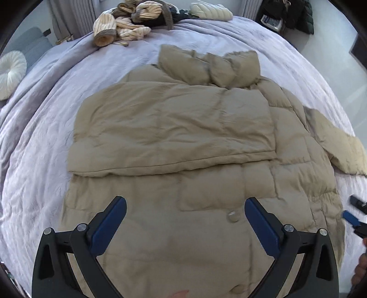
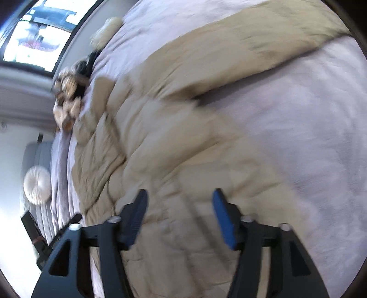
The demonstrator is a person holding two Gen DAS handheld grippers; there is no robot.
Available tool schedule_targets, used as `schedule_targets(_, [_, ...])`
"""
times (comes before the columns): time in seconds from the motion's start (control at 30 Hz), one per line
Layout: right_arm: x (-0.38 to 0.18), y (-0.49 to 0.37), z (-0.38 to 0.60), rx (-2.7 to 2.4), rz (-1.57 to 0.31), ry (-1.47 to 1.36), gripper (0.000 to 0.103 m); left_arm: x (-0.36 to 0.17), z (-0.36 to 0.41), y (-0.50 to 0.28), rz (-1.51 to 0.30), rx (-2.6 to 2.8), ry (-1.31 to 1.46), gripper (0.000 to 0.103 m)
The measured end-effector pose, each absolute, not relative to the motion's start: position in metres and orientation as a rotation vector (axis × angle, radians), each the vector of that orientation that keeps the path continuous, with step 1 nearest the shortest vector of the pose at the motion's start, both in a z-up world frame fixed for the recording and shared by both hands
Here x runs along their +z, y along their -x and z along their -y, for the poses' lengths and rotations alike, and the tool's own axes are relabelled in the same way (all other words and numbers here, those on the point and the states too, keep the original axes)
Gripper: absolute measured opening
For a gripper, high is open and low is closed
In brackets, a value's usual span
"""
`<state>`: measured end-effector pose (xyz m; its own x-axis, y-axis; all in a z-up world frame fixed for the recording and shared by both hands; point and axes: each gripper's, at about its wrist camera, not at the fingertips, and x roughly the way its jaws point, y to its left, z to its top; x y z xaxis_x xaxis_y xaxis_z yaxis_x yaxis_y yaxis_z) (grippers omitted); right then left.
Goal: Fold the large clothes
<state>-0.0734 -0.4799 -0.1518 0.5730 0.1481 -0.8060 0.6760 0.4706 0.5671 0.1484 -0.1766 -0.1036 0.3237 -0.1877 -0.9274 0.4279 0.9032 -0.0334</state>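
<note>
A tan puffer jacket (image 1: 183,128) lies spread on the lavender bed (image 1: 41,142), hood (image 1: 211,66) at the far end. One side is folded across its front, and one sleeve (image 1: 339,146) sticks out to the right. My left gripper (image 1: 185,202) hovers open above the jacket's lower front near a button (image 1: 232,216), with nothing between its fingers. In the blurred right wrist view, my right gripper (image 2: 180,194) is open and empty over the jacket (image 2: 183,128) by its side edge. It also shows at the right edge of the left wrist view as the right gripper (image 1: 352,209).
A heap of cream striped knitwear (image 1: 123,25) and a pale quilted garment (image 1: 211,11) lie at the bed's far end. A round white cushion (image 1: 11,71) sits on a seat to the left. Dark clothes (image 1: 293,13) hang at the back right. A window (image 2: 39,29) is beyond the bed.
</note>
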Motion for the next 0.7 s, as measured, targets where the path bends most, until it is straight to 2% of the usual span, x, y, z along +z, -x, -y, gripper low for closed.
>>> schedule_targets(0.03, [-0.151,0.082,0.494,-0.419,-0.904,-1.071,0.083,-0.107,0.185,-0.148,-1.200,-0.416,-0.236,0.103])
schedule_targets(0.1, [-0.151,0.099,0.519,-0.469,-0.847,-1.104,0.084,-0.115,0.196,-0.148,-1.244,-0.440,-0.231,0.103])
schedule_targets(0.17, [-0.156,0.116,0.551,-0.524,-0.806,-1.148,0.099,-0.116,0.214,-0.141,-1.254,-0.469,-0.244,0.103])
schedule_targets(0.2, [-0.157,0.121,0.561,-0.540,-0.787,-1.164,0.103,-0.116,0.220,-0.137,-1.246,-0.474,-0.251,0.103])
schedule_targets(0.47, [-0.164,0.147,0.654,-0.641,-0.677,-1.250,0.103,-0.110,0.278,-0.112,-1.219,-0.523,-0.304,0.103])
schedule_targets(0.7, [-0.175,0.146,0.715,-0.617,-0.521,-1.371,0.103,-0.102,0.298,-0.106,-1.208,-0.539,-0.303,0.103])
